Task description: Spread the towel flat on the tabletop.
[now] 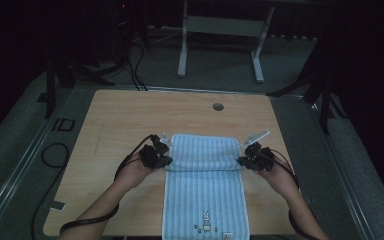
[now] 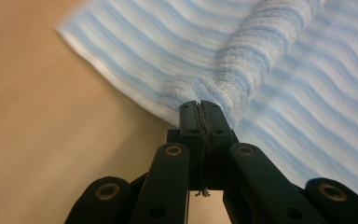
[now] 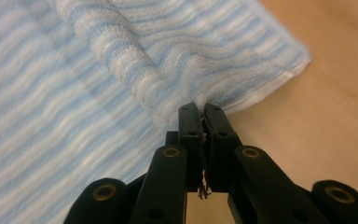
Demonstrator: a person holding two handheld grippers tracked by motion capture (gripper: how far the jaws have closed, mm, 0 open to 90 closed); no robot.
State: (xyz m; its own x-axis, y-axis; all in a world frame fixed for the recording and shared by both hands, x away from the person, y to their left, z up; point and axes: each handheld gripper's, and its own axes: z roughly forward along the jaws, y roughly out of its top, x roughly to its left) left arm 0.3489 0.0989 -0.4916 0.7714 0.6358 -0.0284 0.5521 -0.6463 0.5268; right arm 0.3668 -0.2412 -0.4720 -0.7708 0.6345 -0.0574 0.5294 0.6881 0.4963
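- The table (image 1: 130, 115) was a bare wooden top with a round hole (image 1: 218, 106) near its far edge; beyond it stood a grey stand (image 1: 220, 30) on dark floor.
- The towel (image 1: 205, 190), blue-and-white striped, lay along the middle of the table, its near end at the table's near edge. Its far end was turned back on itself, making a doubled band between my two hands.
- My left gripper (image 1: 164, 152) had its jaws pressed together on the left edge of the fold; the left gripper view confirmed cloth pinched at the tips (image 2: 200, 108).
- My right gripper (image 1: 244, 156) was likewise clamped on the right edge; the right gripper view showed the jaws closed on the hem (image 3: 200, 109).
- Risk, in my judgement: both pinches sat at the very hem, so a pull with uneven tension could slip one corner free and skew the fold.
- Risk, in my judgement: dragging too low could shift the lower layer and lose alignment.
- The high view gave the towel's full lie and the small printed motif (image 1: 206, 220) at its near end; the gripper views gave the bite on the cloth and the raised ridge (image 2: 256, 51) of the fold.
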